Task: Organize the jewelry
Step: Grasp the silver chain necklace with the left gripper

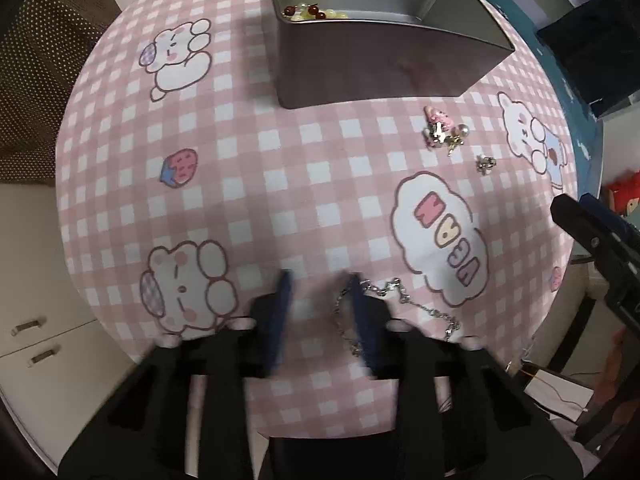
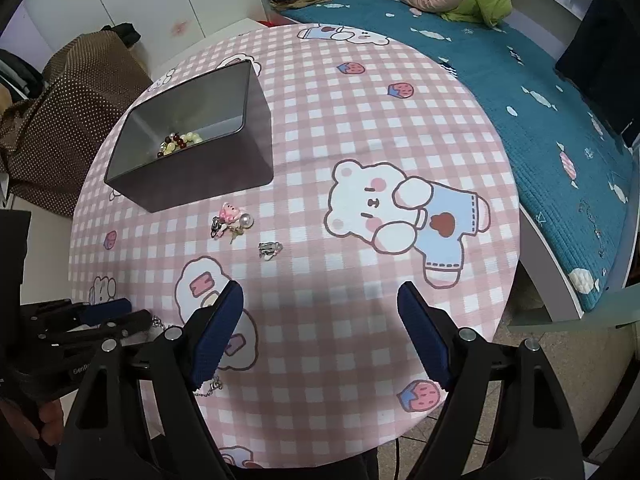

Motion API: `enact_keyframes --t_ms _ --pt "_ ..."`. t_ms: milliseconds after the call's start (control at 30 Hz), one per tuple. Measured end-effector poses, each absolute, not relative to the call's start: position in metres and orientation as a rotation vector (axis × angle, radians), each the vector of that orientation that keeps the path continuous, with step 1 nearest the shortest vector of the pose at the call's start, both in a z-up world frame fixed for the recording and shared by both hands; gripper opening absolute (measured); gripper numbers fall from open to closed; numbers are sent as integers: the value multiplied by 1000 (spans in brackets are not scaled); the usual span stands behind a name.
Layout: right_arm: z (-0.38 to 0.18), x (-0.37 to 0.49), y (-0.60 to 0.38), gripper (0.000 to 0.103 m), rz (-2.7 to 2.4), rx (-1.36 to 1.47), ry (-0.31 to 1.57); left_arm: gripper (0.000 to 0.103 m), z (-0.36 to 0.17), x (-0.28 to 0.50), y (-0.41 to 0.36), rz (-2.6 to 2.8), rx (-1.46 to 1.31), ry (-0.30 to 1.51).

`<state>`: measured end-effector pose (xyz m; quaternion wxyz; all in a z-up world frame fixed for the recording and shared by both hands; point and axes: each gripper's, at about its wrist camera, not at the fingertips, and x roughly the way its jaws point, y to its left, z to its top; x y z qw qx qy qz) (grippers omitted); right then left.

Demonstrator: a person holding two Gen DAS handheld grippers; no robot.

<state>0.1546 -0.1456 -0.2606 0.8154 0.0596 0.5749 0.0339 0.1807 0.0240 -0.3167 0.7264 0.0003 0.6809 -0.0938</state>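
A silver chain lies on the pink checked tablecloth, and one loop of it curls around the right finger of my left gripper. That gripper points straight down at the cloth, its blurred blue pads a narrow gap apart, not pressing the chain. A grey metal box stands beyond with a beaded bracelet inside. A pink charm cluster and a small silver piece lie near the box. My right gripper hovers open over bare cloth, nothing between its pads.
The round table's edge borders a bed with a teal cover on the right. A brown dotted cloth is draped at the left, beyond the box. White drawers stand below the table's left side.
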Motion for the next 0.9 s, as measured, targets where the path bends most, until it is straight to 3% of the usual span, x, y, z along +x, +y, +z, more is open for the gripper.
enact_keyframes --t_ms 133,367,400,500,600,667,767,900 --pt "-262 157 -144 76 81 127 1233 3 -317 179 25 -244 -35 1521" --pt "-264 159 -143 76 85 137 1236 2 -310 176 33 -291 -97 1513" --pt "-265 159 -143 76 84 140 1239 4 -307 174 31 -313 -72 1516" --pt "-267 159 -143 76 85 146 1248 37 -305 171 27 -327 -6 1512" --pt "-268 159 -141 76 90 143 1251 36 -313 169 23 -322 16 1532" --pt "-268 158 -140 76 92 139 1252 27 -322 168 20 -322 40 1558" --pt "-269 158 -140 76 91 141 1253 2 -322 163 13 -329 136 1533" --pt "-270 160 -140 76 88 141 1255 2 -322 164 11 -335 143 1538"
